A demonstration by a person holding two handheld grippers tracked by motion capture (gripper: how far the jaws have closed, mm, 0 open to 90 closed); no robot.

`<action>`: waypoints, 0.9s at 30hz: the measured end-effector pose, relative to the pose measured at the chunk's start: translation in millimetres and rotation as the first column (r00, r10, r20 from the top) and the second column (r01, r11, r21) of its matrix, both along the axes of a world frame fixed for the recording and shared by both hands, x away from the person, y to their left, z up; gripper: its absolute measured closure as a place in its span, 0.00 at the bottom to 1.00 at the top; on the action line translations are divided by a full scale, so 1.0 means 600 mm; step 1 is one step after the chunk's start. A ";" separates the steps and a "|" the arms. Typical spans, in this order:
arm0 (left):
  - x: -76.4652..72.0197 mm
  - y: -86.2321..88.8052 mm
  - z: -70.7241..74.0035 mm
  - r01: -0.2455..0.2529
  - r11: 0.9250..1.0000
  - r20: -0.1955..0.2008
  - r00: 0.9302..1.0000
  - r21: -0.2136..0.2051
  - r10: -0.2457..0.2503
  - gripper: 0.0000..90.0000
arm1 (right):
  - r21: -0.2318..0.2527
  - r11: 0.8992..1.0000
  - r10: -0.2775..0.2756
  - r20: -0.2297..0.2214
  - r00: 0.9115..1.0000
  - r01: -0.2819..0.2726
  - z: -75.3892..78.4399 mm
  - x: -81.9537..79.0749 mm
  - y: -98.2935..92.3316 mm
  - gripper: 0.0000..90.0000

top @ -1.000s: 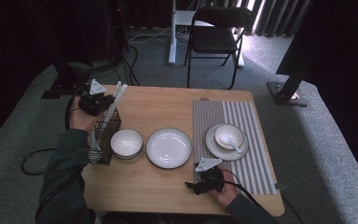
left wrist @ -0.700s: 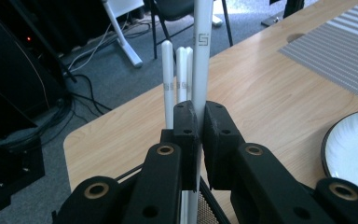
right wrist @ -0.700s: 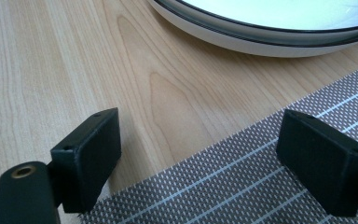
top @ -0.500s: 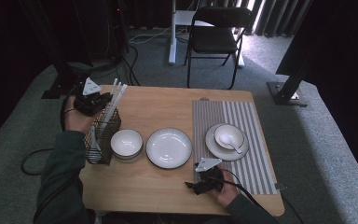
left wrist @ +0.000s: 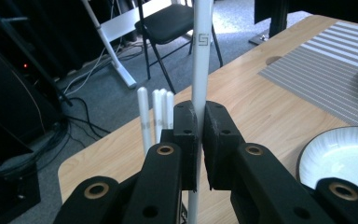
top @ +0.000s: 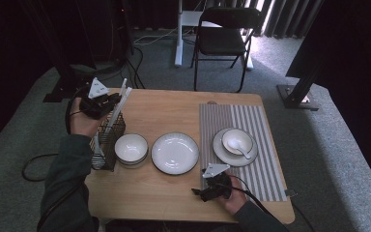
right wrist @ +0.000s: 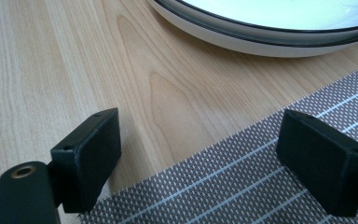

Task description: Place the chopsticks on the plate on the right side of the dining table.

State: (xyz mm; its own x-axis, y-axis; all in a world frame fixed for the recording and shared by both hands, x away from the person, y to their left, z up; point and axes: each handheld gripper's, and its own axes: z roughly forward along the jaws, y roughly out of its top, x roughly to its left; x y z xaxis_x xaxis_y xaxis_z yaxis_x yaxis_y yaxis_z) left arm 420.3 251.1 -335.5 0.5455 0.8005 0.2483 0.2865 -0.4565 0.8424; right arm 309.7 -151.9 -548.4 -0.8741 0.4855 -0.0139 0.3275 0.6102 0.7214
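My left gripper [top: 107, 104] hovers over the far end of a black wire basket [top: 107, 142] at the table's left edge. It is shut on a white chopstick [left wrist: 200, 56], which stands upright between the pads and runs past them above and below. In the high view that chopstick [top: 121, 95] slants down toward the basket. A few more white chopsticks [left wrist: 156, 112] stand just behind the jaws. My right gripper [top: 204, 192] rests low on the table near the front edge. In the right gripper view its jaws [right wrist: 200, 140] stand wide open over wood and the striped mat's edge, with nothing between them.
A white bowl [top: 131, 148] sits beside the basket, and a white plate [top: 175, 152] lies in the middle. On the striped placemat [top: 241, 118] is a small plate with a bowl and spoon [top: 235, 141]. A folding chair [top: 222, 38] stands beyond the table.
My left gripper has risen slightly with the chopstick held in it. The right gripper has stayed put.
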 end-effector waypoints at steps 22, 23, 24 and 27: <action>-0.012 -0.024 0.036 0.035 0.999 0.052 0.998 -0.001 -0.035 0.94 | 0.001 1.000 0.000 0.001 1.000 0.000 0.000 0.000 0.000 0.15; -0.012 -0.025 0.037 0.038 0.999 0.054 0.998 -0.002 -0.038 0.94 | 0.001 1.000 0.000 0.002 1.000 0.000 0.000 0.000 0.000 0.15; -0.012 -0.027 0.038 0.038 0.999 0.055 0.998 -0.001 -0.038 0.94 | 0.001 1.000 0.000 0.001 1.000 0.000 0.000 0.000 0.000 0.15; -0.012 -0.030 0.042 0.043 0.999 0.061 0.997 -0.002 -0.043 0.94 | 0.001 1.000 0.000 0.001 1.000 0.000 0.000 0.000 0.000 0.15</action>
State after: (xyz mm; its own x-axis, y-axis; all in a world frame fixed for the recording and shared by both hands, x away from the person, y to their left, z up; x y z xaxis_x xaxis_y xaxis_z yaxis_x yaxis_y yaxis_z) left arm 413.0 232.9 -310.5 0.5636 0.7772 0.2797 0.2148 -0.4649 0.8589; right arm 309.9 -151.9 -548.5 -0.8743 0.4852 -0.0143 0.3265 0.6097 0.7223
